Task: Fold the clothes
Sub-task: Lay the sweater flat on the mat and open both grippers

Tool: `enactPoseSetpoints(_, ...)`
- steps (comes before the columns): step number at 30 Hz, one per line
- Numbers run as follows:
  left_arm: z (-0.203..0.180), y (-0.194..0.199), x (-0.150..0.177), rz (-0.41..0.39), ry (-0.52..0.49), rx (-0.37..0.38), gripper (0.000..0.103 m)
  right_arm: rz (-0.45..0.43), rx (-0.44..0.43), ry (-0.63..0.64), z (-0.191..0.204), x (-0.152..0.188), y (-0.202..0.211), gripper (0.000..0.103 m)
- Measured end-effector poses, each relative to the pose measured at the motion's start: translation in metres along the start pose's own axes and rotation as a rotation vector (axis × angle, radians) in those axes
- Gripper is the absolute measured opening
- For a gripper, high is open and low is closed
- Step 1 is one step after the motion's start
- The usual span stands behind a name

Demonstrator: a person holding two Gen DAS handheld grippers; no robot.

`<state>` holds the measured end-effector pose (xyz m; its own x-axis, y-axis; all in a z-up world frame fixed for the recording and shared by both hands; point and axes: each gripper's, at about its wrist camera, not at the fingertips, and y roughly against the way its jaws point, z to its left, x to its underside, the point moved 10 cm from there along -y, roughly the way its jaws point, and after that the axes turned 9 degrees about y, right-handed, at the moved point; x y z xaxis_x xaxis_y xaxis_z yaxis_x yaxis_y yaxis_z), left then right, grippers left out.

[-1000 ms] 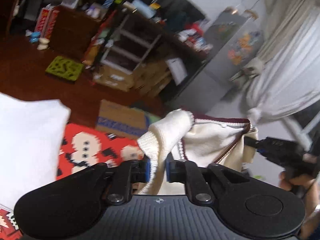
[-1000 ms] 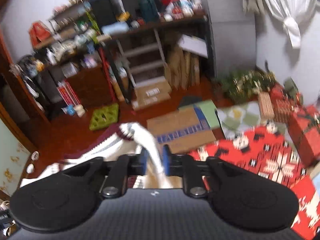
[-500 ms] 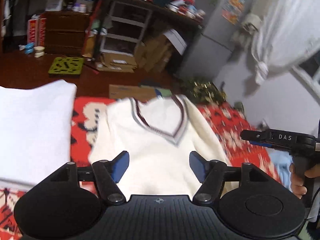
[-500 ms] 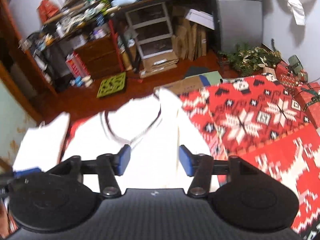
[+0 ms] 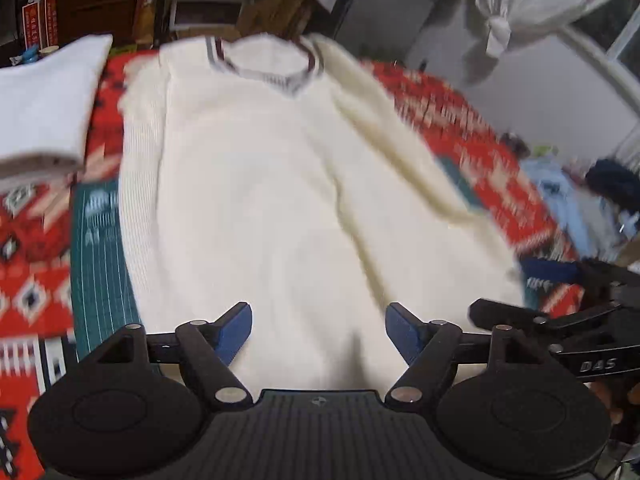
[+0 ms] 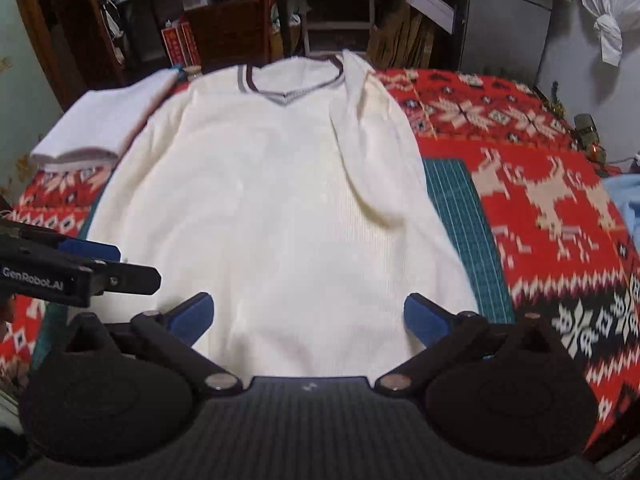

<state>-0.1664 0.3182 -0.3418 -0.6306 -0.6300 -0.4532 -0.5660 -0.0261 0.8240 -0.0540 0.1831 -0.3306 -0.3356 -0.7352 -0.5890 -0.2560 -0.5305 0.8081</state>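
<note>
The letters "DAS" are seen in pale print on the black body of the right gripper (image 5: 560, 292), where it enters the left wrist view from the right edge. "GenRobot.AI" is read in white on the black side of the left gripper (image 6: 104, 264), seen at the left edge of the right wrist view. Pale markings are printed on two red boxes (image 6: 181, 43) standing on the floor by the dark cabinet, but they cannot be read. Faint printing on the green cutting mat (image 5: 100, 240) is too blurred to be made out.
</note>
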Motion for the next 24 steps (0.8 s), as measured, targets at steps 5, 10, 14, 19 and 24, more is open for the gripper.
enactPoseSetpoints(5,-0.003,-0.010,0.018,-0.014,-0.086,-0.077,0.083,0.081,0.013,0.000,0.000,0.033,-0.021,0.102)
enactPoseSetpoints(10,-0.013,-0.015,0.023,-0.038,-0.188,-0.140,0.091,0.105,0.034,0.023,-0.001,0.042,-0.030,0.103)
enactPoseSetpoints(14,-0.009,-0.021,0.028,-0.034,-0.210,-0.209,0.103,0.104,0.026,0.014,-0.002,0.041,-0.027,0.103)
enactPoseSetpoints(19,-0.009,-0.023,0.028,-0.018,-0.185,-0.225,0.103,0.153,0.016,0.027,-0.006,0.039,-0.031,0.103)
enactPoseSetpoints(24,-0.011,-0.026,0.027,0.039,-0.173,-0.246,0.103,0.226,-0.011,0.087,-0.005,0.033,-0.037,0.103)
